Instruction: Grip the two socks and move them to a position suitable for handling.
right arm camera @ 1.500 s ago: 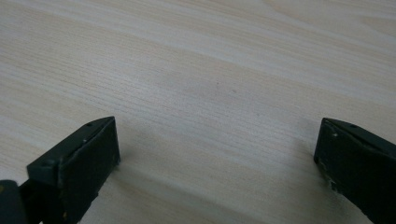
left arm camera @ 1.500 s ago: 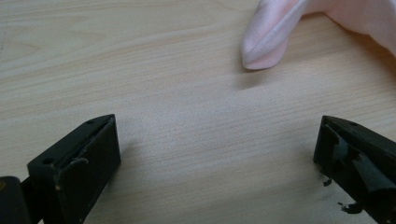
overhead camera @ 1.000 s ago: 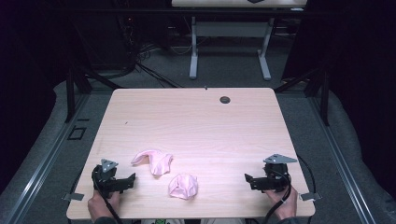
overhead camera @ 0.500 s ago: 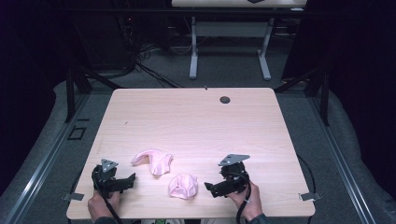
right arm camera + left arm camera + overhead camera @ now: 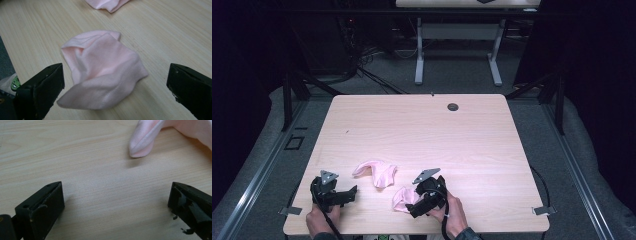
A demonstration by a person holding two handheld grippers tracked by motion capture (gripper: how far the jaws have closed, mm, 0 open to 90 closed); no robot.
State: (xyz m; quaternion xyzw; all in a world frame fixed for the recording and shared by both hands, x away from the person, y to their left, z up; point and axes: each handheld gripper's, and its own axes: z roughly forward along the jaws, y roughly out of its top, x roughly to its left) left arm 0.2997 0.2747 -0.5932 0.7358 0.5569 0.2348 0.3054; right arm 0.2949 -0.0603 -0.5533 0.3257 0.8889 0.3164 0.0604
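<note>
Desk (image 5: 472, 145) carried two pink socks (image 5: 377, 171), nothing between. Right gripper (image 5: 418, 204) fingers gaped wide around the nearer sock (image 5: 105, 67); left gripper (image 5: 343, 194) gaped, empty.

Lab or studio workspace, bare wooden table (image 5: 422, 130), grey carpet, dark surround, cables, another desk frame (image 5: 457, 50) behind

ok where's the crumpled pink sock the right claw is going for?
High view: the crumpled pink sock lies near the table's front edge, just left of the open right claw, with the other pink sock behind it.
</note>
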